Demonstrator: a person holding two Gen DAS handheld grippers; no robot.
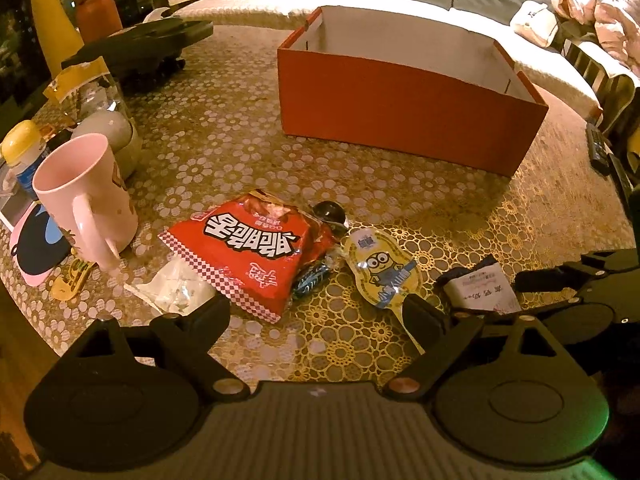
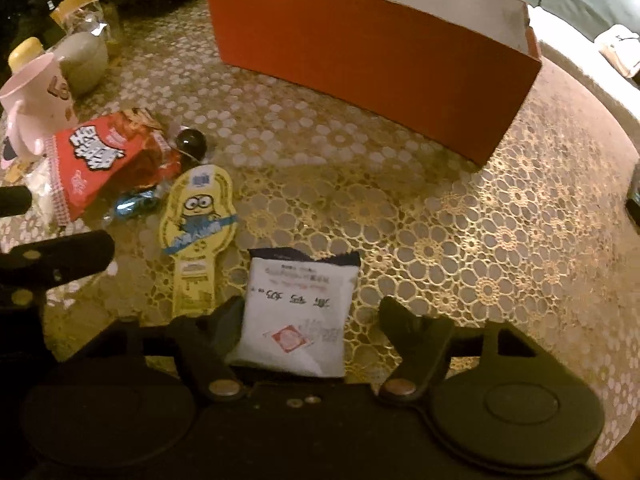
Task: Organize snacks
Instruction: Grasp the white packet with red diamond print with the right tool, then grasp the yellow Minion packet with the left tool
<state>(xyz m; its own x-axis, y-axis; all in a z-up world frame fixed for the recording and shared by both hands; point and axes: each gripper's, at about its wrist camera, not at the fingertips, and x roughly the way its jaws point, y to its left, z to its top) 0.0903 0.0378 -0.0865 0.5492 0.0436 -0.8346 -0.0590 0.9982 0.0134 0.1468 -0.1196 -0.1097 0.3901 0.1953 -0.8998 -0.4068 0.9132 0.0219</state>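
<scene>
An open orange box (image 1: 400,108) stands at the back of the table; it also shows in the right wrist view (image 2: 360,48). A red snack bag (image 1: 252,248), a blue-wrapped candy (image 1: 310,280), a yellow minion packet (image 1: 380,268) and a white packet (image 1: 480,288) lie in front. My left gripper (image 1: 316,312) is open and empty, low over the table near the red bag. My right gripper (image 2: 312,320) is open around the white packet (image 2: 296,312), which lies on the table between its fingers. The minion packet (image 2: 196,236) lies to its left.
A pink mug (image 1: 86,196), a yellow-capped bottle (image 1: 22,152) and a clear jar (image 1: 104,120) stand at the left. A dark round object (image 1: 330,212) lies behind the red bag. A clear wrapper (image 1: 176,288) lies at the bag's left. A remote (image 1: 598,144) lies at the right edge.
</scene>
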